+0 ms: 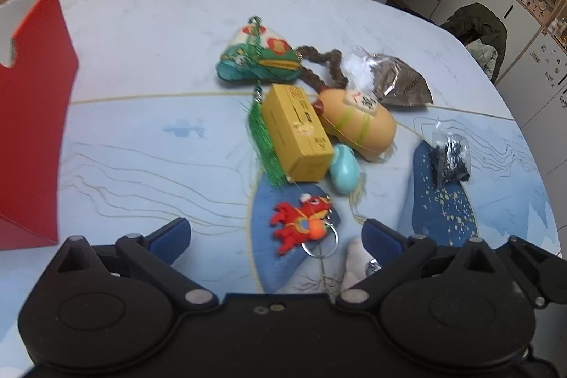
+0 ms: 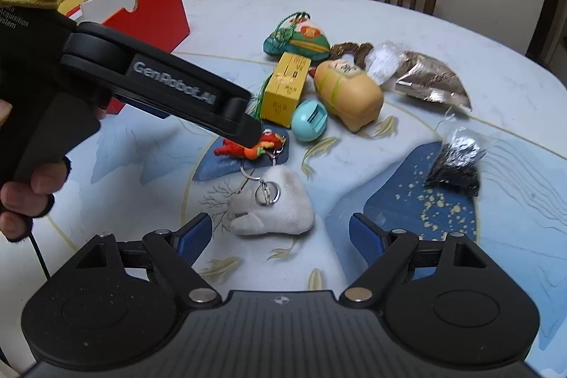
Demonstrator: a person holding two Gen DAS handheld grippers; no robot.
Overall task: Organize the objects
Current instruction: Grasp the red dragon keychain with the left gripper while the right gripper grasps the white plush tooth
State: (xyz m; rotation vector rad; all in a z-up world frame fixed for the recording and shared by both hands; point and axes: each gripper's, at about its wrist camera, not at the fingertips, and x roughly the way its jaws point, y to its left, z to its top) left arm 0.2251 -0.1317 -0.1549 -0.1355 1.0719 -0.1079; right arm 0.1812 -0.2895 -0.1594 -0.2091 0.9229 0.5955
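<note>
A: What's the biggest thing here?

B: The table, pale blue with a printed landscape. On its left side stands a red box, open at the top.

A: And the clutter?

B: One heap near the middle. A tan plush lies beside a yellow carton, with a green embroidered pouch behind them and a brown foil packet to the right. A white plush tooth with a metal ring sits nearest the right gripper. Well off to the right lies a bag of black bits.

A: Smaller pieces?

B: A teal egg-shaped thing touches the carton's near end. A red horse keychain lies in front of it.

A: The fingers?

B: Both pairs stand wide, holding nothing. The left gripper hangs over the keychain, which lies between its blue fingers in its own view. The right gripper's fingers flank the tooth without touching it.
</note>
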